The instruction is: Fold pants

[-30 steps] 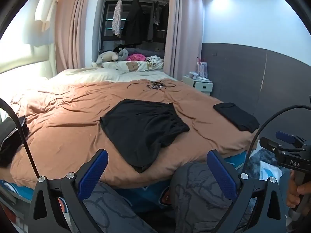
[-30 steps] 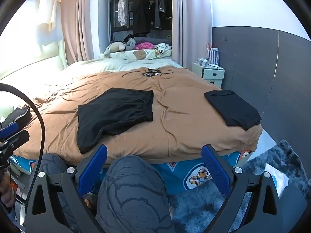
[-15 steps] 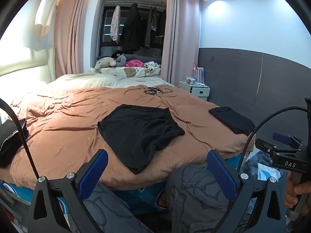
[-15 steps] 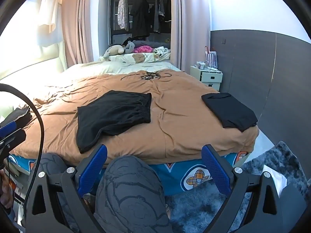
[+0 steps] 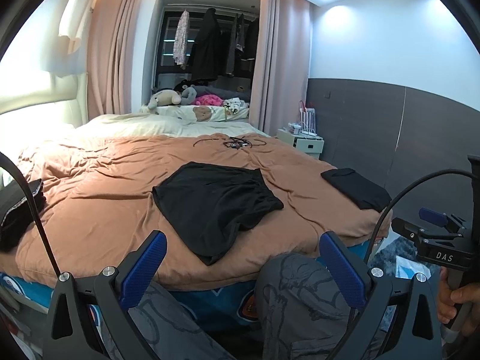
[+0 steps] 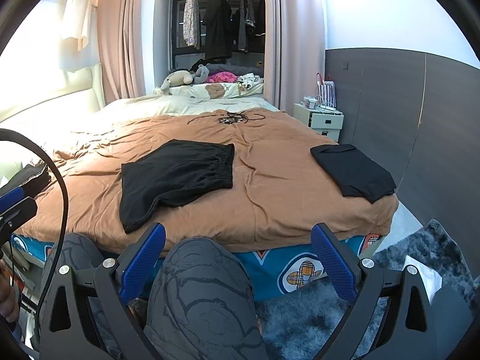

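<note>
1. Across most of both views: one bed, spread with a wrinkled tan cover, a blue patterned sheet showing along its near edge.
2. Near the middle of that cover, toward the near edge: one pair of black pants, short-legged, unfolded, lying flat but rumpled, gathered waistband on the right side, one leg reaching toward the bed's near edge. Touched by neither gripper.
3. At the right near corner of the bed: one folded black garment, well apart from the pants.
4. At the left edge: a dark pile of clothing, cut off by the frame, count impossible to tell.
5. Low in each view: two knees in grey patterned trousers, partly hidden behind the gripper frames.
6. In the foreground of the left wrist view: left gripper, blue-padded jaws spread wide, holding nothing, short of the bed.
7. In the foreground of the right wrist view: right gripper, jaws likewise spread wide and empty, over a knee.
8. At the right edge of the left wrist view: one hand on the other gripper's handle, mostly cut off.
9. Far across the cover: a tangle of dark cables, too small to count.
10. Beyond the bed: soft toys, number hard to make out.
</note>
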`<state>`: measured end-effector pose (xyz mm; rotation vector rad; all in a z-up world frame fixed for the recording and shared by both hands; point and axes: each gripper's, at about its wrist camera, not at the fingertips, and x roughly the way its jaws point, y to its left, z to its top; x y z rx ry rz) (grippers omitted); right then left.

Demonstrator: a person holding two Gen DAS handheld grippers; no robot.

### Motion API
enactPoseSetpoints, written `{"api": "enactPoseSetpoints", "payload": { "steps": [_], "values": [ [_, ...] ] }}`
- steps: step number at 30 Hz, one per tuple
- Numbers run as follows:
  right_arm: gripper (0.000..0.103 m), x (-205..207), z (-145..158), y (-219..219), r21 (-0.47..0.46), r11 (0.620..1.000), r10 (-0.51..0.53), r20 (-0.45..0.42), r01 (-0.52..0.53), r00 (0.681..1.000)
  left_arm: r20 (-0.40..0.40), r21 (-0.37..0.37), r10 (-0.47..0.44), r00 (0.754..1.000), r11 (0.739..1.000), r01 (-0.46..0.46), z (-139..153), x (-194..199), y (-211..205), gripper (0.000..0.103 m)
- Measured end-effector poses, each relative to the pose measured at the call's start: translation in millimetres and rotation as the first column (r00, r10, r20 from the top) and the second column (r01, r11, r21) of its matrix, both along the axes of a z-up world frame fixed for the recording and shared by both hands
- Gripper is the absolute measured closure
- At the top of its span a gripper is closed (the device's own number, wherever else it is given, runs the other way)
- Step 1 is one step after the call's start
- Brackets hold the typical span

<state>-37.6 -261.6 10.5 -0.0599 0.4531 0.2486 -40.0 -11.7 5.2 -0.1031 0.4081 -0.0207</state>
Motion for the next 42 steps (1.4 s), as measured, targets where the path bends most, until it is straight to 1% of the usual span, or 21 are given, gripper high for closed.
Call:
{"api": "enactPoseSetpoints", "payload": {
  "steps": [4,20,27,42],
  "values": [
    [0.005,-3.2,-0.6,0.1,-0.001,1.0,0.004,0.006,-0.004,1.0,0.005,-0.015,0.014,1.0,1.0,-0.014,0.5,-3.7,5.5,0.001],
    [0.005,-3.8,-4.2,3.8,-0.004,1.0,0.01,0.014,-0.01,1.0,0.009,-0.011,0.02,1.0,1.0,-0.02,0.7,-6.7,7.3,0.001],
    [0.005,-1.5,-7.3,5.5,-0.002,1.0,0.013,0.009,-0.013,1.0,0.003,-0.016,0.013,1.0,1.0,-0.013,-0.2,-4.9,7.3,0.001],
    [0.005,5.7,-3.6,7.2,0.004,1.0,0.03,0.013,-0.03,0.999,-0.014,-0.029,0.019,1.0,0.999,-0.019,2.3,1.8,11.5,0.001]
  ]
}}
